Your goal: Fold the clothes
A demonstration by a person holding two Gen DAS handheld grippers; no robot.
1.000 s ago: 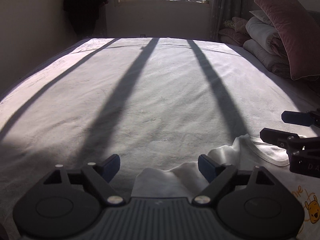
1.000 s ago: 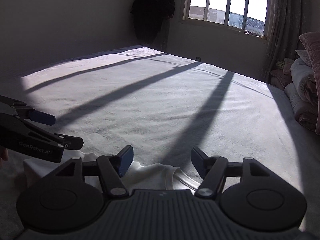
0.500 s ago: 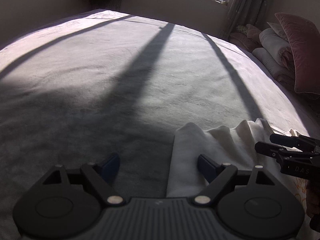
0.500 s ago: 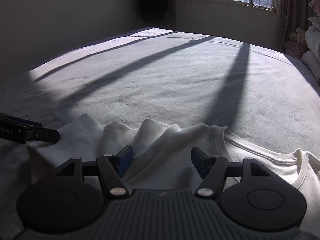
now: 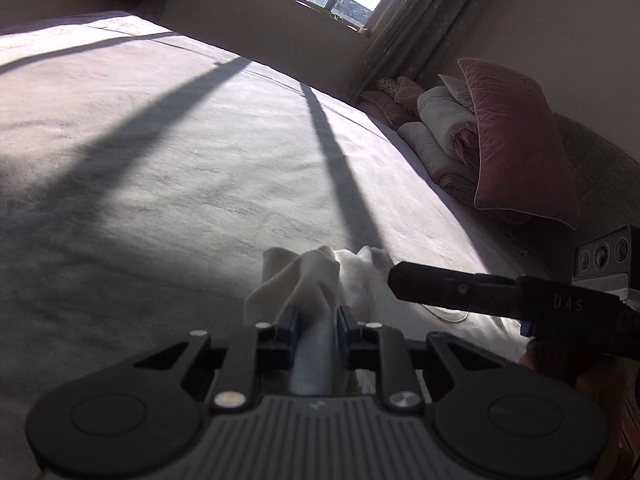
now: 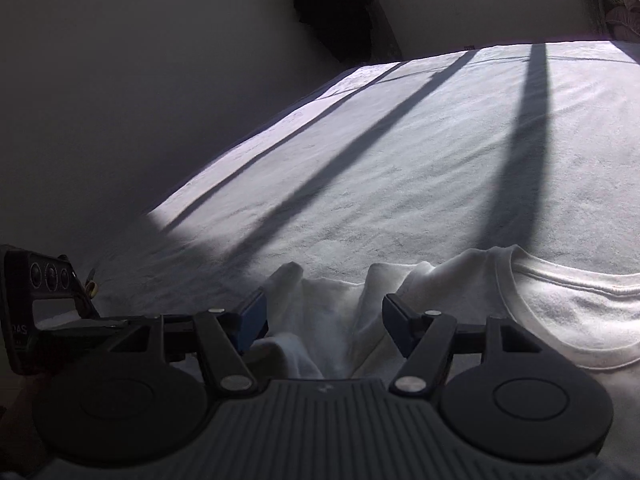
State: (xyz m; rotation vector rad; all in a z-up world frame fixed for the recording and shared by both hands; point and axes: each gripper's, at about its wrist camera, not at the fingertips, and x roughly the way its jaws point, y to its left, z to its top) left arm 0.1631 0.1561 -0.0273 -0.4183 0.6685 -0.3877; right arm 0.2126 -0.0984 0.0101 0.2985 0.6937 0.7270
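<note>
Pinching a white shirt [image 5: 316,280] fold, left hand-held gripper [image 5: 316,324]; right hand-held gripper [image 6: 324,320] spread wide over it.

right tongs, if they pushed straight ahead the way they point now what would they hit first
The right tongs stand open over the white shirt; its bunched folds lie right between the fingers, so they would likely meet that cloth first, then the bed cover.

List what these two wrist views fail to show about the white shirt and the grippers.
- Left wrist view: the left hand-held gripper hides the pinched part of the white cotton shirt.
- Right wrist view: the shirt's lower body is cut off by the bottom edge and the open right hand-held gripper.
- Right wrist view: the dark hanging garment is too shadowed to identify.
</note>
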